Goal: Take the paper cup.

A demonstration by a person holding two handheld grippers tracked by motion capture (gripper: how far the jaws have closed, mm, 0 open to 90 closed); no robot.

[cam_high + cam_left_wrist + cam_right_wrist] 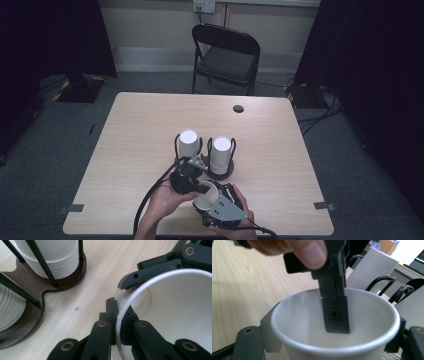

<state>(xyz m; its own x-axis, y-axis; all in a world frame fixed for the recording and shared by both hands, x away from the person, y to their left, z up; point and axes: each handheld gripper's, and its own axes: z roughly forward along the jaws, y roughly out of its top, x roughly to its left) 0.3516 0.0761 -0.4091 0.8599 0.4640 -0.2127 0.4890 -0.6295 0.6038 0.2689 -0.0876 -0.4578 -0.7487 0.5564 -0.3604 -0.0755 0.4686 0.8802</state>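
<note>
A white paper cup (pixel 205 196) is held just above the table's near edge between both grippers. My left gripper (pixel 119 312) is shut on its rim, one jaw inside the cup (pixel 180 307) and one outside. Seen from the right gripper view, that inner jaw reaches down into the cup (pixel 307 315). My right gripper (pixel 334 340) has a jaw on each side of the cup's outer wall, touching it below the rim. Just behind stand two upside-down stacks of white cups (pixel 189 145) (pixel 220 152) in a dark wooden holder (pixel 224 175) with black wire rods.
The holder's base (pixel 22 282) lies close to the left of my left gripper. A black folding chair (pixel 227 55) stands beyond the table's far edge. A dark cable hole (pixel 238 108) marks the tabletop at the back. The person's hands come in over the near edge.
</note>
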